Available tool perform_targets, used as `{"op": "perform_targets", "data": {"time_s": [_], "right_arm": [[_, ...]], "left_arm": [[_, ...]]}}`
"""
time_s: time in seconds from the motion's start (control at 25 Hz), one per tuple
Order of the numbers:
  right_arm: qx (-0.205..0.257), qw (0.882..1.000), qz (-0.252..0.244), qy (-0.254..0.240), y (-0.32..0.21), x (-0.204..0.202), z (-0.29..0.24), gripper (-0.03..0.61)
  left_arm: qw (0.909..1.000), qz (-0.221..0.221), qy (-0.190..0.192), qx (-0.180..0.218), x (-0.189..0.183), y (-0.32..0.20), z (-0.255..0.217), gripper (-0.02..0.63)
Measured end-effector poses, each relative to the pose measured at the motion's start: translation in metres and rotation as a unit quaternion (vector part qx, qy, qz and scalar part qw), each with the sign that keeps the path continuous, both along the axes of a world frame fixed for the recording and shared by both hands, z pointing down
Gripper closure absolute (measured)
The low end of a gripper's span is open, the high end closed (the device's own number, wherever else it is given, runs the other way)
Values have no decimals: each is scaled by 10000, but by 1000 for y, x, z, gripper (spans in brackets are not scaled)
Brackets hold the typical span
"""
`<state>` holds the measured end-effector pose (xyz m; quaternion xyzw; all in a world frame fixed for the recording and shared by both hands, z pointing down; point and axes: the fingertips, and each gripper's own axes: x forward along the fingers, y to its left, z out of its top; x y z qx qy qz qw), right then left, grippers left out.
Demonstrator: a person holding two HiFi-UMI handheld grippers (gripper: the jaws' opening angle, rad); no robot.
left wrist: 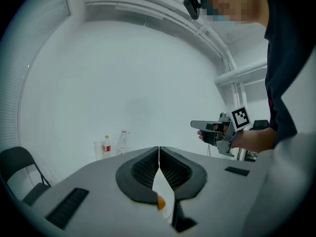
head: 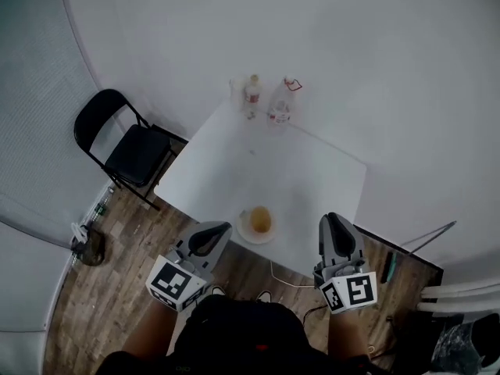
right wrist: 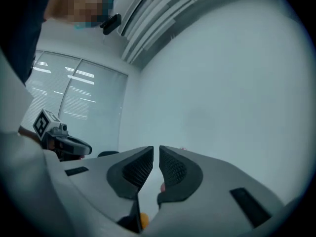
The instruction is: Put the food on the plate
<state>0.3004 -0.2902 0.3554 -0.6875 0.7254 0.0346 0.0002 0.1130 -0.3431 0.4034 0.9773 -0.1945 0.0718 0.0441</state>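
A small white plate point(head: 244, 233) lies near the front edge of the white table point(head: 312, 178), with an orange-brown piece of food point(head: 260, 219) on it. My left gripper point(head: 212, 233) hovers just left of the plate, jaws shut and empty. My right gripper point(head: 334, 225) hangs to the plate's right, also shut with nothing between its pads. Below the closed jaws of the left gripper point(left wrist: 159, 150), a sliver of the plate and the orange food point(left wrist: 160, 203) shows. The right gripper point(right wrist: 156, 150) points level toward a bare wall, with a bit of food point(right wrist: 143, 219) far below.
Two bottles point(head: 251, 96) point(head: 281, 105) and a clear cup stand at the table's far end. A black folding chair point(head: 129, 147) stands left of the table. A cable and dark gear lie on the wooden floor at the right.
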Motion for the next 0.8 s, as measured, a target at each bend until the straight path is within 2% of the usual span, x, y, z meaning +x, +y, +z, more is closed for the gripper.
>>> {"op": "perform_targets", "data": {"time_s": [0.12, 0.2, 0.28, 0.48, 0.8], "right_arm": [[393, 9991, 28, 168, 18, 7, -36, 538], [485, 9983, -16, 334, 27, 9, -50, 547], [492, 9979, -52, 424, 33, 11, -54, 552], [410, 9986, -147, 293, 37, 16, -50, 552], [344, 9984, -403, 221, 35, 6, -46, 552]], "left_arm": [[9993, -40, 276, 258, 9, 2, -24, 591], [9989, -106, 277, 362, 11, 6, -35, 591], [9985, -158, 267, 445, 13, 12, -43, 591], [9979, -218, 261, 551, 15, 21, -50, 591], [9976, -361, 256, 532, 9, 28, -50, 591]]}}
